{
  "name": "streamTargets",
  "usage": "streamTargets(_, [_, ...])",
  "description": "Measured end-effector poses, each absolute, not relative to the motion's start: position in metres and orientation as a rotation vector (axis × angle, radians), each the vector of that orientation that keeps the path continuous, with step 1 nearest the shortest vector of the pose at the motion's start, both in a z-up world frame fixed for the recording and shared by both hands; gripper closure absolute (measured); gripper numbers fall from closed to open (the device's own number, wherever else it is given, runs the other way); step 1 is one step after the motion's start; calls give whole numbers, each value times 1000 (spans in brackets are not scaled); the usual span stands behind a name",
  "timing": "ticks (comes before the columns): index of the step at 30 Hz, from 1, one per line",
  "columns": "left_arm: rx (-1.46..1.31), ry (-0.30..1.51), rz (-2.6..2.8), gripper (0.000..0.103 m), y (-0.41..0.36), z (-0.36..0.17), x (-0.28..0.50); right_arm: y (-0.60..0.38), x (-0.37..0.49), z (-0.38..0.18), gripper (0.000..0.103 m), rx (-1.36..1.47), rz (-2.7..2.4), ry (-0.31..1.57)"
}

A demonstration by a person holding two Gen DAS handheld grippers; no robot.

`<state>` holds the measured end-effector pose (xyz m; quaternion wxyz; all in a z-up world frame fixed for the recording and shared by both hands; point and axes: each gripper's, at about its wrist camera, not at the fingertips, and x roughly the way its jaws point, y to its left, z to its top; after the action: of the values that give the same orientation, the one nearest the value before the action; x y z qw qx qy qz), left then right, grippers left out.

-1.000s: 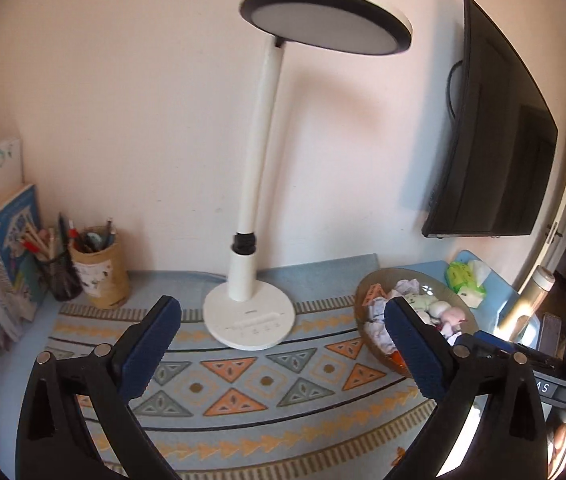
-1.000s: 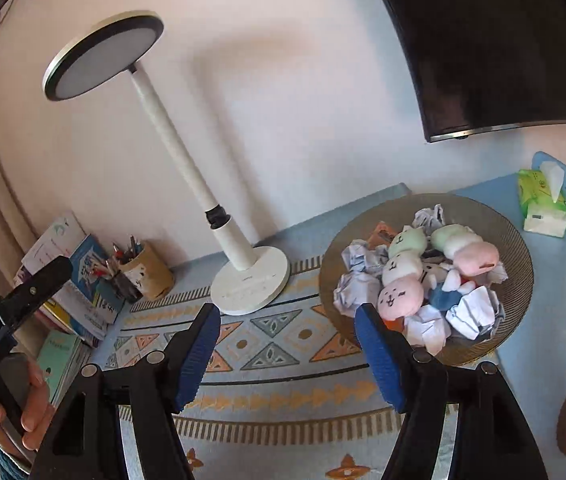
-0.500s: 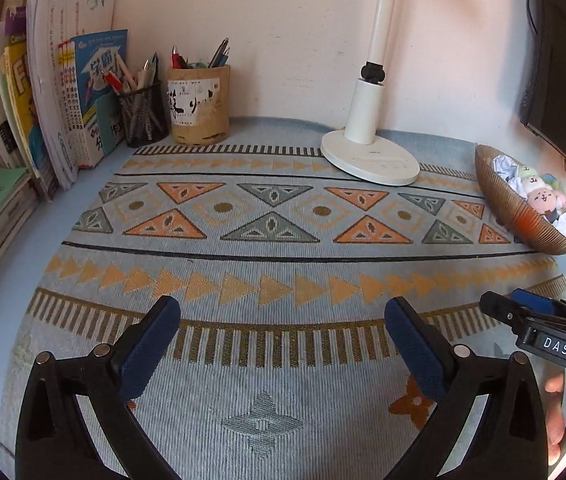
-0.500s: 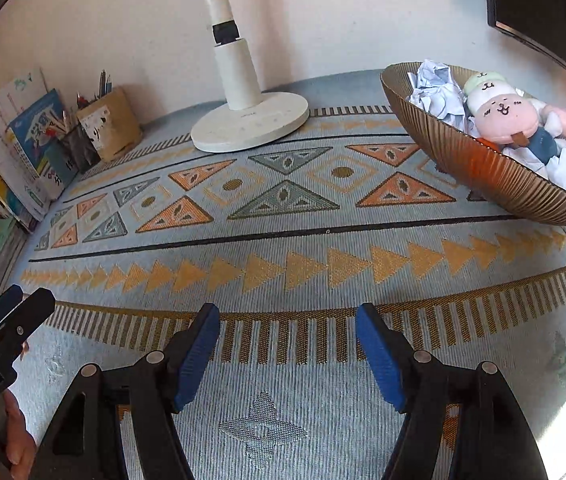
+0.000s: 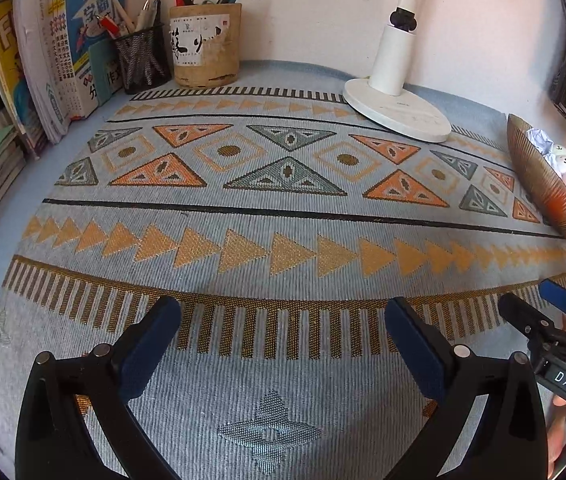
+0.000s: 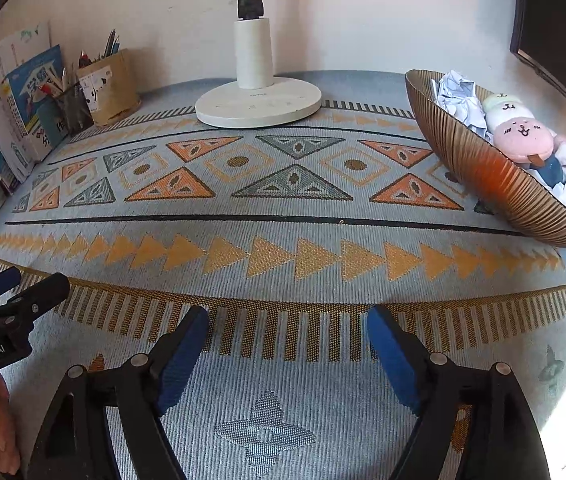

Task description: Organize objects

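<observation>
Left gripper (image 5: pixel 283 316), right gripper (image 6: pixel 287 320): now hovering lower over patterned mat (image 6: pixel 283 220) than a second ago, both spread wide, carrying nothing. Bowl (image 6: pixel 483 168) holding plush toys (image 6: pixel 523 136), crumpled paper (image 6: pixel 459 92), sitting far right; sorting not yet starting.

Pretty bright daylight coming in from the right — it blows out the mat's (image 6: pixel 283 240) right edge and puts an orange glow on the bowl (image 6: pixel 495 176). Sharp centre, heavy fisheye bending, dark vignetted corners.
</observation>
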<state>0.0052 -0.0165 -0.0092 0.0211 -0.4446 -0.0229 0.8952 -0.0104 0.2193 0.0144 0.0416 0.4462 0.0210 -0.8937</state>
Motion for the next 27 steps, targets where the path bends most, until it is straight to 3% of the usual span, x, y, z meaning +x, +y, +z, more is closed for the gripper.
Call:
streamTargets(7, [-1408, 28, 2769, 1, -8, -11, 4, 218, -11, 13, 16, 1380, -2742, 65])
streamTargets(14, [-1409, 28, 2768, 0, -9, -12, 3, 221, -16, 9, 0, 1432, -2745, 54])
streamTargets(27, [-1412, 22, 2765, 0, -12, -13, -1, 221, -11, 9, 0, 1397, -2761, 53])
